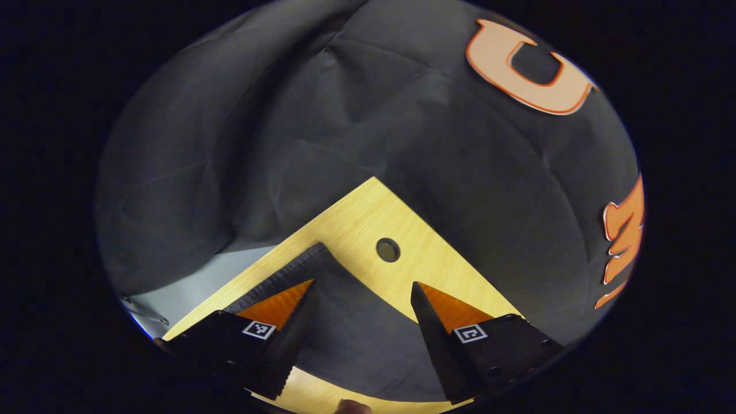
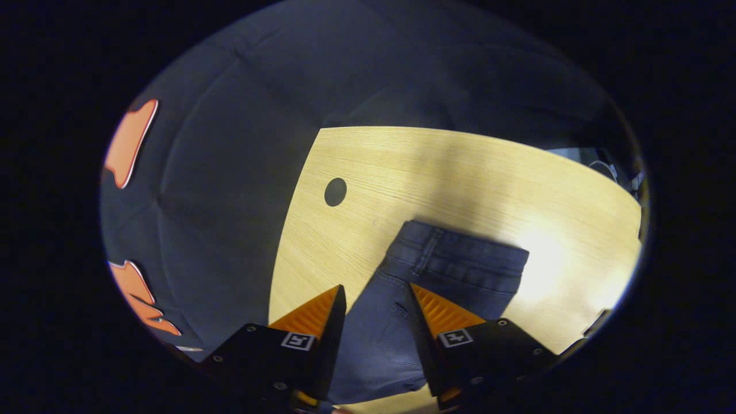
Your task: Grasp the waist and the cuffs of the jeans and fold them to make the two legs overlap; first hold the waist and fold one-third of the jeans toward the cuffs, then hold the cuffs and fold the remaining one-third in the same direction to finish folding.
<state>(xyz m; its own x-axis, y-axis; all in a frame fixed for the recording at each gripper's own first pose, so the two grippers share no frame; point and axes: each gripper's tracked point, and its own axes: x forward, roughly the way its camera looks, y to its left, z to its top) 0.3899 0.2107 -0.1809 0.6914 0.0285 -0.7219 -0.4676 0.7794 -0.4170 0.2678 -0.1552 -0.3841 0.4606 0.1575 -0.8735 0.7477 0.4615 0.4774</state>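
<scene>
**Both grippers open over the jeans, one at each end**

The left gripper (image 1: 362, 299) has its two fingers spread with a wide gap, nothing pinched; dark denim lies flat beneath and between them. This is an end of the jeans (image 1: 351, 339) whose ribbed-looking edge (image 1: 276, 276) runs up to a point near a corner of the worktop (image 1: 368, 218); whether it is the cuffs I judge likely but cannot confirm. The cable hole (image 1: 388, 250) sits just beyond the cloth.

The right gripper (image 2: 376, 302) is likewise parted and holds nothing. Ahead of its fingers the jeans run away from it, ending in the waist (image 2: 460, 253), belt loops visible, lying well in from the worktop's edges. The long axis of the garment runs roughly along this gripper's line of sight, so the waist is the right gripper's end and the other end is the left's.

Count: one pair of jeans, two grippers, one worktop, one cable hole.

The garment looks narrow, perhaps already doubled leg over leg; I cannot be sure. Next comes the waist fold, I judge, so the right gripper must reach forward to the waist edge.
</scene>
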